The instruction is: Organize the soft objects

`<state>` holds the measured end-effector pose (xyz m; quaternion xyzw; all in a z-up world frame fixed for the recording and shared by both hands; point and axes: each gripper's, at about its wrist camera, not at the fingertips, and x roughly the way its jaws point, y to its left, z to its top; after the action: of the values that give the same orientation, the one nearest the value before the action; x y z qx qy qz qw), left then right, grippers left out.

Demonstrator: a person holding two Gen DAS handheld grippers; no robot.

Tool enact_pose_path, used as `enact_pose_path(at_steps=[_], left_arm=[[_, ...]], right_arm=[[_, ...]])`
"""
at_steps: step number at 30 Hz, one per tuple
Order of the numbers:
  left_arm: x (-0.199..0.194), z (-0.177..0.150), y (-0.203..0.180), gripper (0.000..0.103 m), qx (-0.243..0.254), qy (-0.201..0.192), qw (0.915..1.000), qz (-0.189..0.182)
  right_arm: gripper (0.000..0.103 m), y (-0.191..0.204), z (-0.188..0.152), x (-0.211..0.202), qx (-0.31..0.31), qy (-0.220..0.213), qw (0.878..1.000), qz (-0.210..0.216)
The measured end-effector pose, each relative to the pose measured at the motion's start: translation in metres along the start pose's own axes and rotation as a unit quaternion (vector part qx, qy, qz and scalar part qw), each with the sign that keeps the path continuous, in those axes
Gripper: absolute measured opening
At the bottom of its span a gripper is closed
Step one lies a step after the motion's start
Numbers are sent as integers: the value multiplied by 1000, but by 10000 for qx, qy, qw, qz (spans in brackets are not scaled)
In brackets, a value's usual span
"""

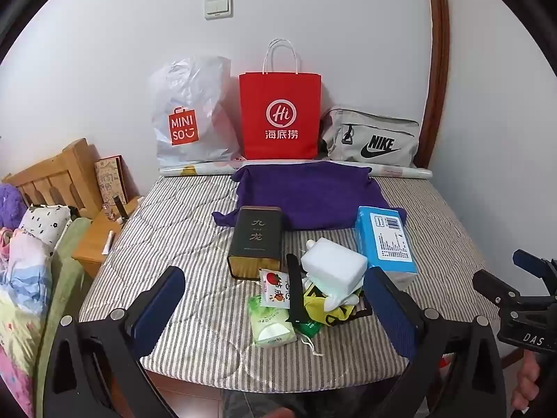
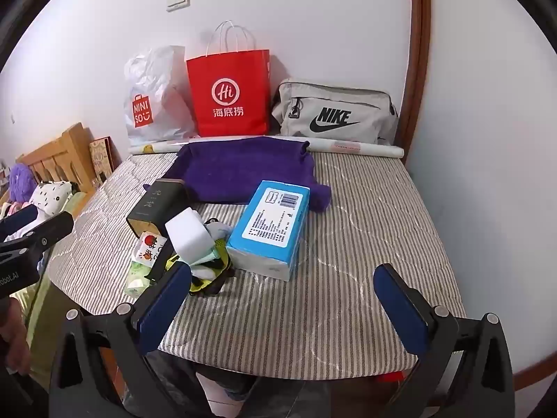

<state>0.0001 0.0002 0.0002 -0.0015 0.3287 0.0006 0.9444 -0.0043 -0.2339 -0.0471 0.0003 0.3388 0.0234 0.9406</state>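
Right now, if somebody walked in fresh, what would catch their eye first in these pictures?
Probably the bright red paper bag standing against the back wall, between a white Miniso plastic bag and a grey Nike pouch. Next, the purple towel spread flat on the striped mattress in front of them. Nearer the open left gripper sits a small jumble: a dark tin, a white sponge block and a blue tissue pack.

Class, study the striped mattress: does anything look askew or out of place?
Yes. The white foam block sits tilted atop a jumbled pile of small items instead of lying flat, and the dark tin lies on its side with one end overlapping the purple towel.
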Motion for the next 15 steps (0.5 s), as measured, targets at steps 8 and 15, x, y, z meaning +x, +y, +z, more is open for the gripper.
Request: enact_pose_path(at_steps=[8,15], left_arm=[[-5,1,0,103,39,-82,10000,-31],[-4,2,5,103,-69,-58,9999,-76]], right_arm=[[103,0,1,-3,0,0,10000,-18],[103,2,0,-4,-17,-40,10000,-47]])
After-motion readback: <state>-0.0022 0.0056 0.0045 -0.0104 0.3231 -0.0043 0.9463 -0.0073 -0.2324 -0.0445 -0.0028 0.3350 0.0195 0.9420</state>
